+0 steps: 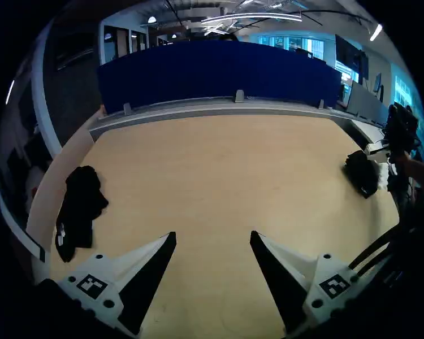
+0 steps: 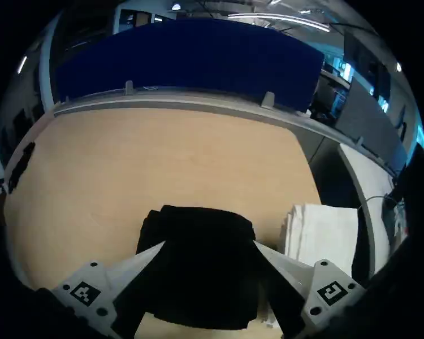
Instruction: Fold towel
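Observation:
A folded black towel (image 2: 200, 271) lies on the wooden table (image 2: 127, 164), between the fingers of my right gripper (image 2: 209, 244). The jaws stand wide apart on either side of it, open. In the left gripper view the same folded towel (image 1: 362, 172) sits at the table's right edge, with a hand (image 1: 418, 169) and the other gripper behind it. A crumpled black towel (image 1: 79, 209) lies at the table's left side. My left gripper (image 1: 212, 234) hovers open over bare tabletop (image 1: 223, 169), with nothing between its fingers.
A stack of folded white towels (image 2: 322, 234) sits just right of the black one. A blue partition (image 1: 217, 70) on a grey rail runs along the table's far edge. Desks and monitors (image 1: 362, 99) stand beyond at the right.

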